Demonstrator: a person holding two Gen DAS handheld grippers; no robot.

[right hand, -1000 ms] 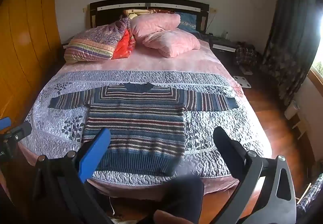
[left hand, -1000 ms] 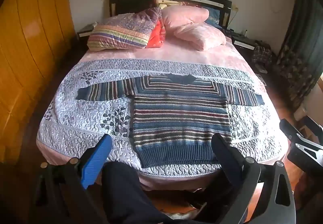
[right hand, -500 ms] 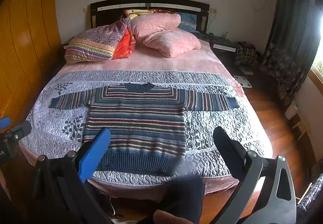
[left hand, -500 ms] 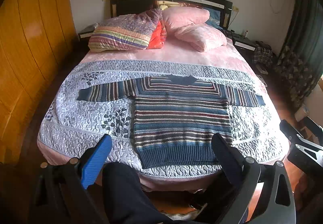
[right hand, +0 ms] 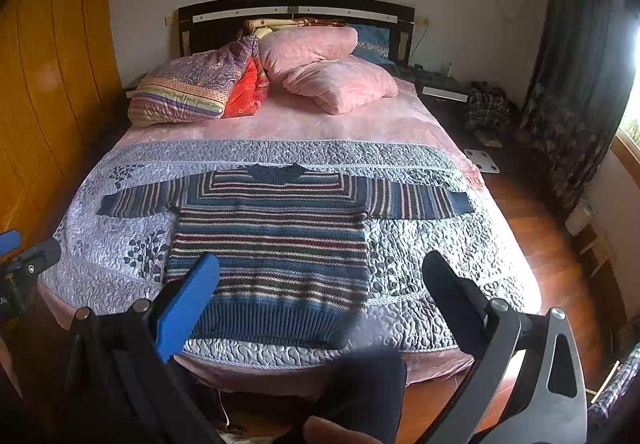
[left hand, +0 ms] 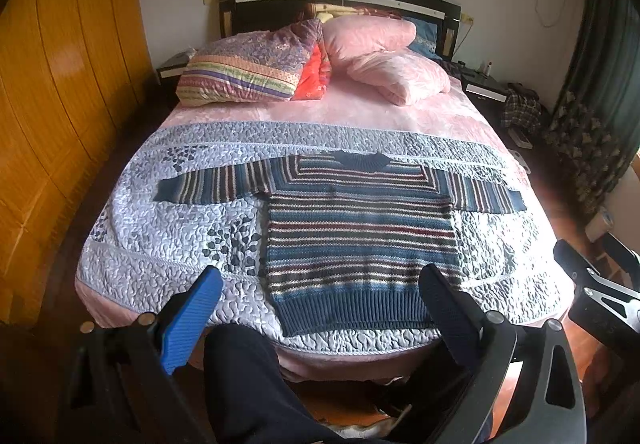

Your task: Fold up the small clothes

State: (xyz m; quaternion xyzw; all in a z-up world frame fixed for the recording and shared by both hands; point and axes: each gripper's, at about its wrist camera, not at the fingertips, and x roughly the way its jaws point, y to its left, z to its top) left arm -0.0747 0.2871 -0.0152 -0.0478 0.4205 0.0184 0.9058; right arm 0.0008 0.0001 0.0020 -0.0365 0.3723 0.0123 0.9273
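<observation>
A striped knitted sweater [left hand: 360, 232] [right hand: 276, 248] in blue, maroon and cream lies flat on the quilted bedspread [left hand: 168, 228] [right hand: 436, 248], both sleeves spread out sideways, collar toward the pillows, ribbed hem near the foot of the bed. My left gripper [left hand: 320, 290] hangs open in the air off the foot of the bed, short of the hem, holding nothing. My right gripper [right hand: 322, 276] is likewise open and empty, held back from the bed's foot and toward the sweater's right half. The right gripper's body [left hand: 596, 292] shows at the left wrist view's right edge.
Several pillows [left hand: 368, 55] are piled by the dark headboard [right hand: 296, 9]. A wooden wardrobe [left hand: 60, 103] lines the left side, dark curtains [right hand: 576, 63] the right. The person's dark trouser legs [left hand: 248, 384] stand at the bed's foot. A white scale [right hand: 482, 160] lies on the wooden floor.
Both grippers have drifted very slightly; the view of the bed shifts a touch. The sweater has not moved and both jaws remain open.
</observation>
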